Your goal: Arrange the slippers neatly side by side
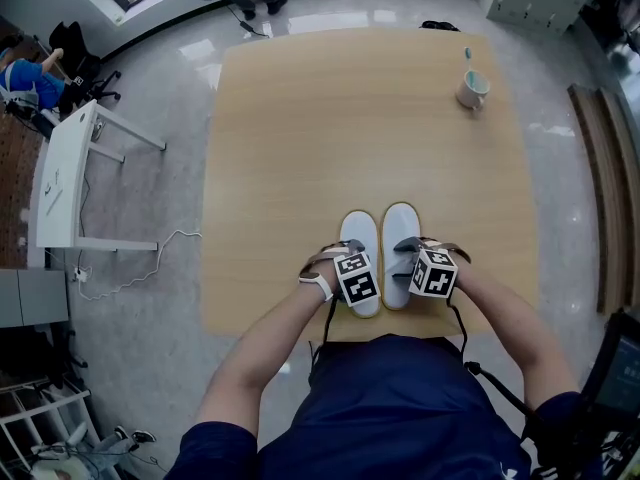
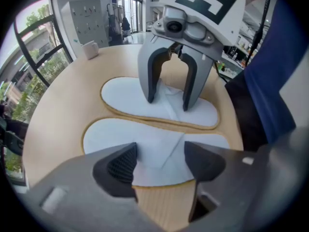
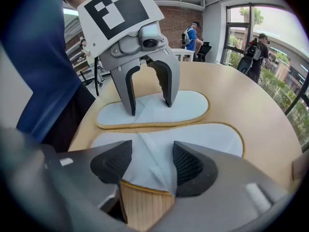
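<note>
Two white slippers with tan edging lie side by side, toes away from me, near the front edge of the wooden table [image 1: 300, 148]. My left gripper [image 1: 362, 268] stands open over the left slipper [image 1: 358, 236], its jaws either side of the folded upper [image 2: 159, 146]. My right gripper [image 1: 408, 260] is open the same way over the right slipper [image 1: 401, 226]. In the left gripper view my own gripper [image 2: 161, 161] is low in frame, and the right gripper [image 2: 169, 104] straddles the far slipper [image 2: 120, 93]. The right gripper view mirrors this: my right gripper [image 3: 150, 163], near slipper [image 3: 207, 139], left gripper [image 3: 150, 108], far slipper [image 3: 188, 105].
A white mug [image 1: 472, 89] with a stick in it stands at the table's far right, also the mug [image 2: 90, 49] in the left gripper view. The slippers' heels lie close to the table's front edge. A white side table [image 1: 62, 178] stands on the floor to the left.
</note>
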Motion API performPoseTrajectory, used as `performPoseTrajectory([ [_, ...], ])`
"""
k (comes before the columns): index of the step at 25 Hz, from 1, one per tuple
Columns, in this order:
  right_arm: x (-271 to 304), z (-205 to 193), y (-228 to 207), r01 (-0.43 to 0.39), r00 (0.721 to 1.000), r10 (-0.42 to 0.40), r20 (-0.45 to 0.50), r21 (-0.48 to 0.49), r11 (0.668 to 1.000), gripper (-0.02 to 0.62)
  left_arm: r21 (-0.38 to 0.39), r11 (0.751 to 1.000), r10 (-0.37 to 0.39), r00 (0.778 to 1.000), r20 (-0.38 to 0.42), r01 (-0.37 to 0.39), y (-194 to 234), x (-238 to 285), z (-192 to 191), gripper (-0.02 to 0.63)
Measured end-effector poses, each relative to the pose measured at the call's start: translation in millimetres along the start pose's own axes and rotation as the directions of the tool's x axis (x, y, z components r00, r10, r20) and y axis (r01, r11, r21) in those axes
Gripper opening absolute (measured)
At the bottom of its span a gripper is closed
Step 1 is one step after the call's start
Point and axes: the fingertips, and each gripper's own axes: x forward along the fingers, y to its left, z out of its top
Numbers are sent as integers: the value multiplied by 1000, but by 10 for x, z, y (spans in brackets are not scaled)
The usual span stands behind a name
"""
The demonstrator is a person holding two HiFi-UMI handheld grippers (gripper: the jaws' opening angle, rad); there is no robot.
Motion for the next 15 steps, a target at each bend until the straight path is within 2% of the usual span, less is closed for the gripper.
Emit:
performPoseTrajectory([
  [15, 38, 26, 54, 18, 1000, -18, 17, 19, 1000, 279, -1, 1000, -1, 1000, 5, 1, 38, 2, -28, 316],
])
